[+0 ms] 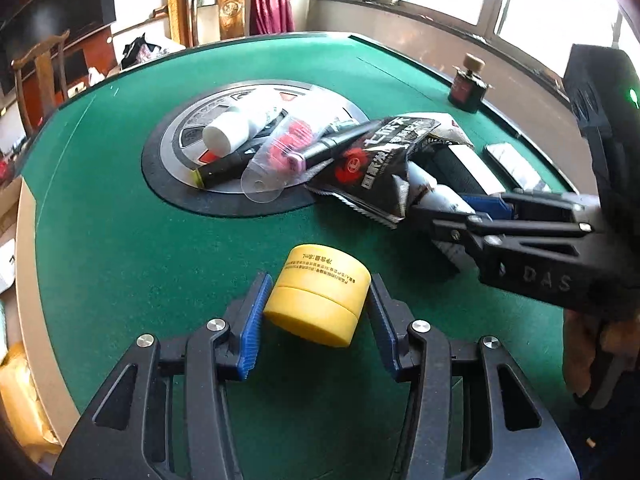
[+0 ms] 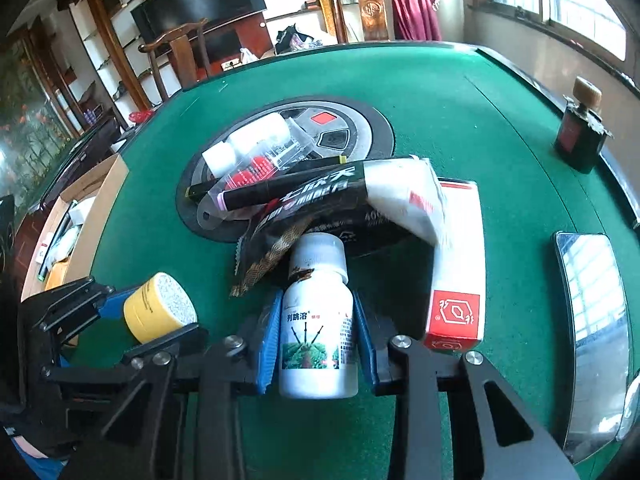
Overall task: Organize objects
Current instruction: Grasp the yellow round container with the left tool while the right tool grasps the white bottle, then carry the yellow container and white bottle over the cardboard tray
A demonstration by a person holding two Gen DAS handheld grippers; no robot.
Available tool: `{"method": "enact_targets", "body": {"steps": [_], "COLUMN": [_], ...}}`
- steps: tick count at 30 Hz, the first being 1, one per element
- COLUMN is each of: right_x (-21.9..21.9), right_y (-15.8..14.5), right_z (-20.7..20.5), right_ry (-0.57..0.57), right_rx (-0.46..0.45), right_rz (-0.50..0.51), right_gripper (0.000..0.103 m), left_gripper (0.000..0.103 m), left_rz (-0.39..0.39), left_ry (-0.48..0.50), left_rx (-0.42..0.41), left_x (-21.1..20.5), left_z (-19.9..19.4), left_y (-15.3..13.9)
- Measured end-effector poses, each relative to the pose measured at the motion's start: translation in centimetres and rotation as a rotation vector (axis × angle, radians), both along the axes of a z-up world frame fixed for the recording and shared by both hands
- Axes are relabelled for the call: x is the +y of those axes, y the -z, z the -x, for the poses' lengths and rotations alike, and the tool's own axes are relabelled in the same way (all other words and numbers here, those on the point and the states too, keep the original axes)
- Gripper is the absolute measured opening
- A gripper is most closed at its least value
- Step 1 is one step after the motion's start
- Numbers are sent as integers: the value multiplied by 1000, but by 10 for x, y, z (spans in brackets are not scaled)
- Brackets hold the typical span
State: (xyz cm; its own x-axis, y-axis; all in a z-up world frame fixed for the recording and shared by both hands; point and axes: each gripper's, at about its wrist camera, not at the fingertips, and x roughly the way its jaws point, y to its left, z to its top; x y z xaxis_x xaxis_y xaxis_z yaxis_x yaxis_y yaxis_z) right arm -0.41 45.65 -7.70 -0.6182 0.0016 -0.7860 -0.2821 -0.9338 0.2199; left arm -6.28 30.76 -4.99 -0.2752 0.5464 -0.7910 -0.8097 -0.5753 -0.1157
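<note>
Right wrist view: the white plastic bottle with a printed label (image 2: 318, 336) lies on the green felt table (image 2: 480, 128), its long axis running straight along the right gripper (image 2: 316, 340), whose jaws clamp its sides. Beside it, the left gripper (image 1: 316, 312) jaws grasp the short yellow round jar (image 1: 318, 294).

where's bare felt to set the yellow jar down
Bare felt lies left of the yellow jar, between the round centre plate and the table's wooden edge, and beyond the plate. Crowded: the plate and the black packet.
</note>
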Motion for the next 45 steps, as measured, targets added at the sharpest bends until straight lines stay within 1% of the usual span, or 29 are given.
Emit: {"method": "enact_targets", "body": {"steps": [2, 4, 7, 10, 18, 23, 26, 30, 36, 42, 45], "right_x": [2, -2, -11, -15, -33, -51, -65, -87, -125, -160, -187], "right_y": [-5, -15, -24, -21, -26, -29, -34, -45, -57, -56, -52], "right_z": [-2, -7, -7, -5, 3, 13, 23, 36, 56, 75, 81], "right_ry": [-24, -54, -87, -97, -105, -113, -134, -172, -234, -306, -365], "right_rx": [32, 97, 148, 146, 173, 174, 182, 209, 229, 205, 186], "right_rz": [53, 78, 88, 112, 150, 151, 128, 95, 88, 147, 172], "right_gripper": [34, 34, 34, 34, 34, 34, 34, 34, 34, 34, 34], "left_gripper": [47, 47, 47, 47, 47, 47, 47, 47, 47, 47, 47], "left_rz": [-21, -45, -110, -147, -194, -228, -252, -289, -336, -343, -340], "left_ry": [-16, -43, -64, -81, -117, -154, -186, -250, -356, -466, -527], "left_rx": [-30, -45, -71, -56, -68, -71, -59, -51, -53, -58, -69], "left_x": [-3, -8, -20, -29, -46, -61, -74, -98, -146, -198, -223], "left_z": [8, 16, 24, 27, 35, 43, 51, 65, 88, 113, 126], "left_y": [0, -3, -15, -26, -38, -48, -57, -67, -74, -71, -66]}}
